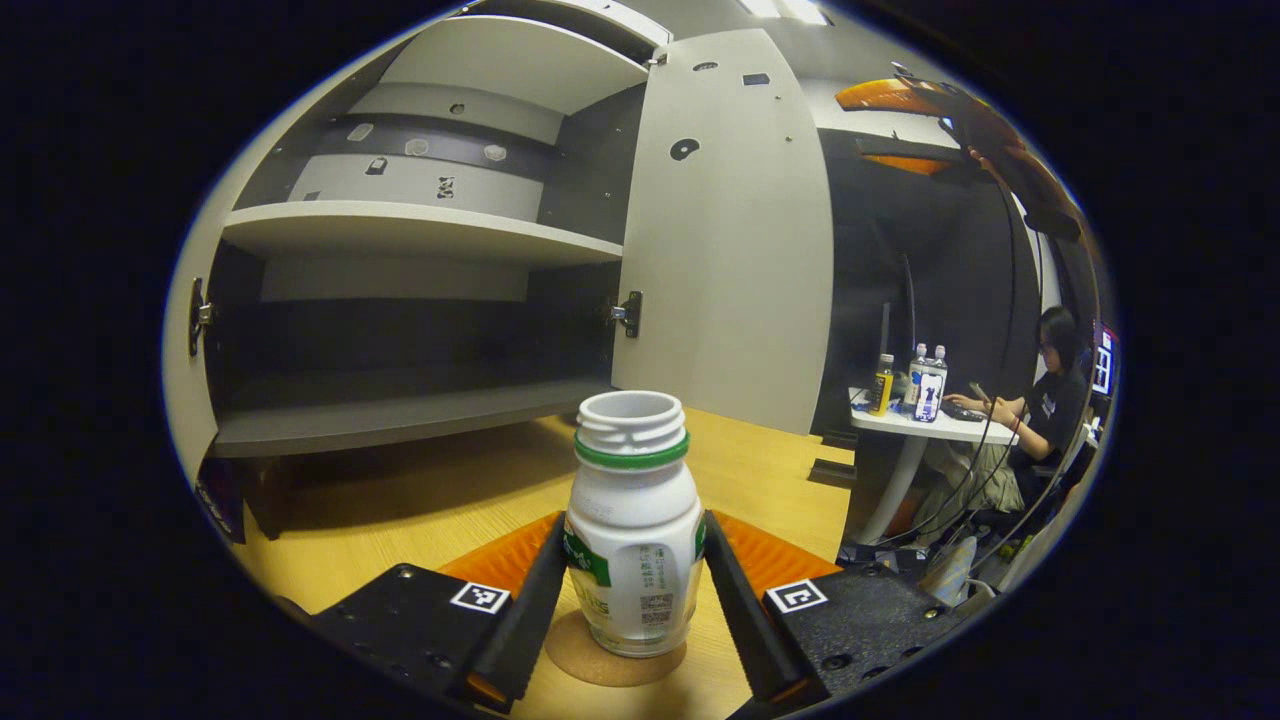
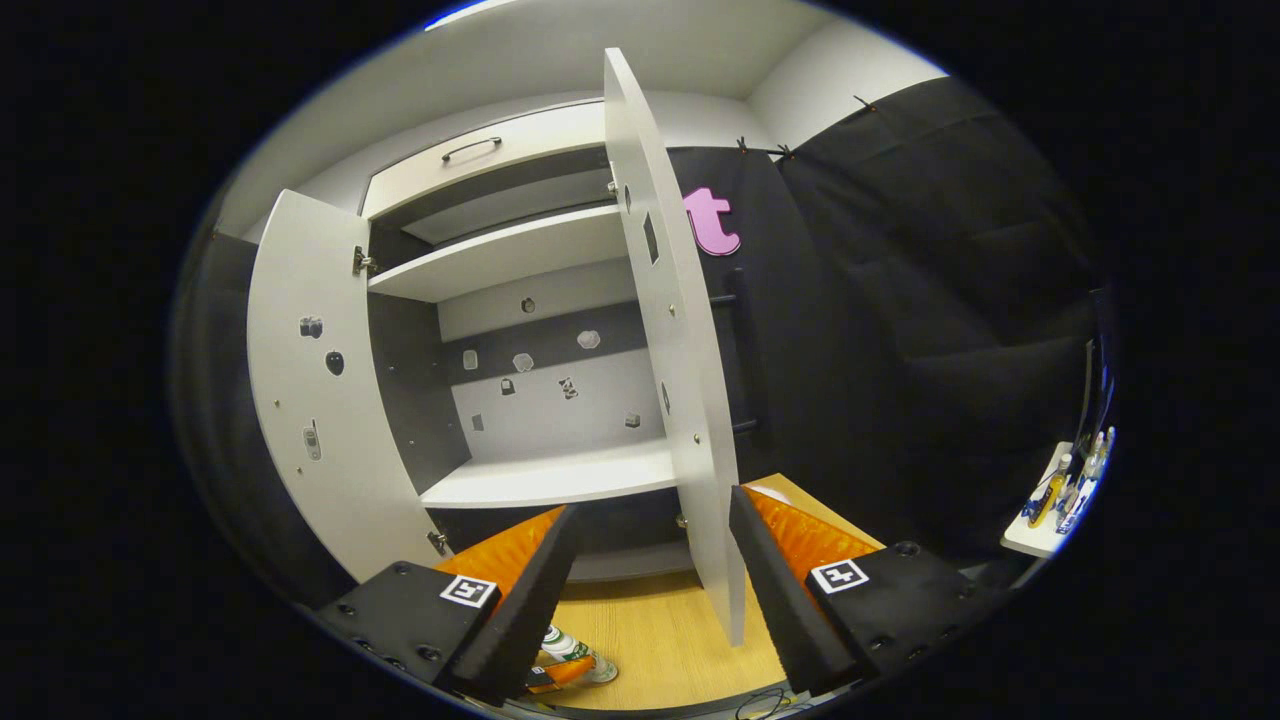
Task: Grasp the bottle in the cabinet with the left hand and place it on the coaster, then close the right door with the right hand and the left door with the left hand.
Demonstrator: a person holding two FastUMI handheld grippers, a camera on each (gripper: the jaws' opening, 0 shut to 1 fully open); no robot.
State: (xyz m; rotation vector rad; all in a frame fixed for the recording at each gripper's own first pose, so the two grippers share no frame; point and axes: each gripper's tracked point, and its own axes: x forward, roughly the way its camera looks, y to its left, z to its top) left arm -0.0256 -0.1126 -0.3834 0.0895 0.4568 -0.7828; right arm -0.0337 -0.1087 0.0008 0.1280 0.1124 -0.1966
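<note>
A person [image 1: 1050,400] sits at a white side table [image 1: 930,425]; bottles [image 1: 915,380] stand there.

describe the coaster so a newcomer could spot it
Start at the open cabinet, then come forward over the wooden table. The coaster is the thin round brown disc under the white bottle there, the table's only flat round thing.

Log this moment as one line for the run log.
step: bottle on coaster | left gripper: jaws against bottle sides | right gripper: open, near right door edge | left door: open
</note>
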